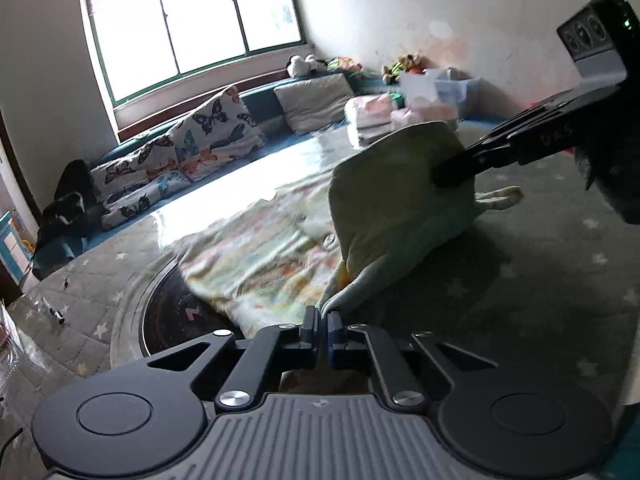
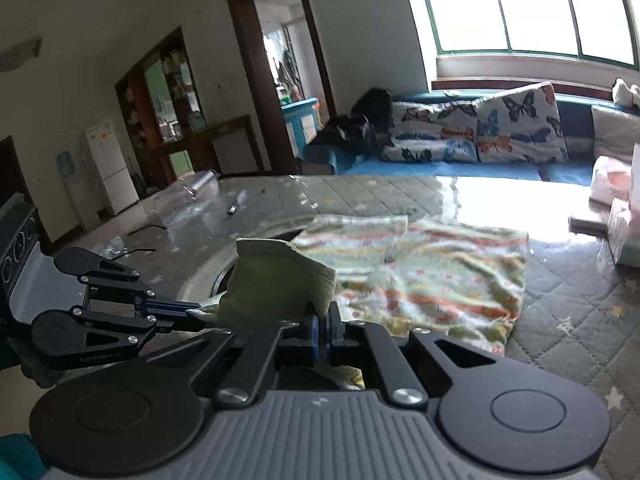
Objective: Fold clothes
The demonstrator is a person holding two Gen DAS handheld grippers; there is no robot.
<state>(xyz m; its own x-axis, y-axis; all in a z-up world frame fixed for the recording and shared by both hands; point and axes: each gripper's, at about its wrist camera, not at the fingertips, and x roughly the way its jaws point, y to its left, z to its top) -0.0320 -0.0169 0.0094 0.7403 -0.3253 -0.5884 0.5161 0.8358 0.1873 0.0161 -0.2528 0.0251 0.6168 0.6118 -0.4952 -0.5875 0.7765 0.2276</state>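
A light patterned garment (image 1: pixel 260 256) lies on the quilted grey table cover (image 1: pixel 540 300). Its pale green waistband end (image 1: pixel 396 192) is lifted off the table. My left gripper (image 1: pixel 323 322) is shut on the near edge of that green end. My right gripper (image 1: pixel 448 174) comes in from the right and is shut on the green band higher up. In the right wrist view the garment (image 2: pixel 432 276) spreads to the right, my right gripper (image 2: pixel 323 320) pinches the green band (image 2: pixel 280 284), and my left gripper (image 2: pixel 196 310) grips it from the left.
A round dark opening (image 1: pixel 168 320) is set in the table under the garment's left end. Folded clothes (image 1: pixel 372 116) and a clear box (image 1: pixel 456 88) stand at the far right. Butterfly cushions (image 1: pixel 192 148) line the bench. A small tool (image 1: pixel 56 312) lies at left.
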